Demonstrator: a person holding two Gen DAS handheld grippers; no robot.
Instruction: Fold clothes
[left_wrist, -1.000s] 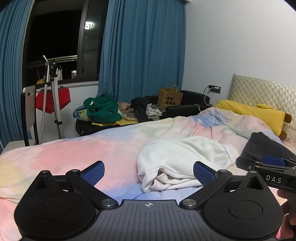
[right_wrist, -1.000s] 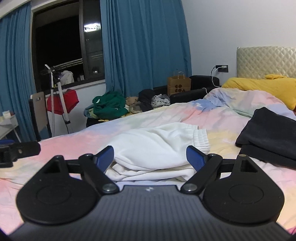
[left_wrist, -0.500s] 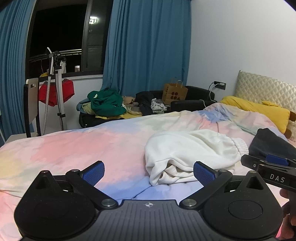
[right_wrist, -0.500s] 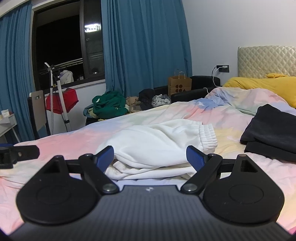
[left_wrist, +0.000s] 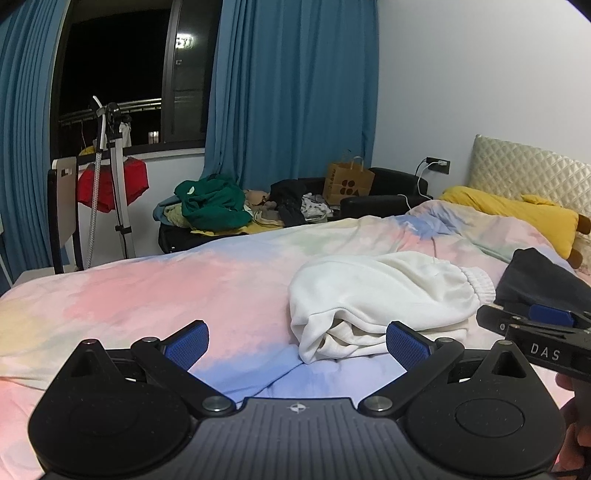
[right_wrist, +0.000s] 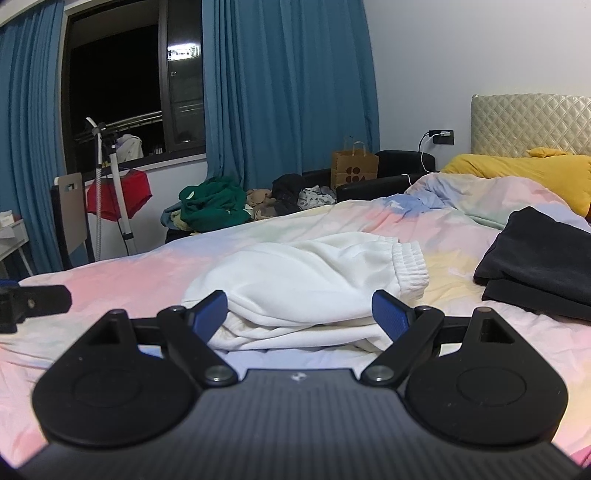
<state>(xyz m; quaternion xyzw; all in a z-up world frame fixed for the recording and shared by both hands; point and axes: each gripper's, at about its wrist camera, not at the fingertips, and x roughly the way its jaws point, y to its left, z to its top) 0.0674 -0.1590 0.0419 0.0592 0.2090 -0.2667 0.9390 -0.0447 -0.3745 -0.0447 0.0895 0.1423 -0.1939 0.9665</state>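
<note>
A folded white garment (left_wrist: 380, 295) with a ribbed elastic band lies on the pastel tie-dye bedspread (left_wrist: 147, 295); it also shows in the right wrist view (right_wrist: 306, 284). My left gripper (left_wrist: 297, 341) is open and empty, just short of the garment's near left corner. My right gripper (right_wrist: 299, 312) is open and empty, its blue pads either side of the garment's near edge, apart from it. The right gripper's tip shows at the right of the left wrist view (left_wrist: 535, 321). A folded black garment (right_wrist: 539, 266) lies to the right.
A yellow pillow (right_wrist: 524, 173) lies by the quilted headboard (right_wrist: 528, 122). Beyond the bed a black sofa holds a clothes pile (right_wrist: 214, 206) and a paper bag (right_wrist: 354, 170). A chair (right_wrist: 70, 218) and a stand with a red garment (right_wrist: 118, 195) are at the left.
Both grippers have pulled back and lifted a little from the white garment, which now sits farther off in both views. Both stay open. The garment itself has not moved.
</note>
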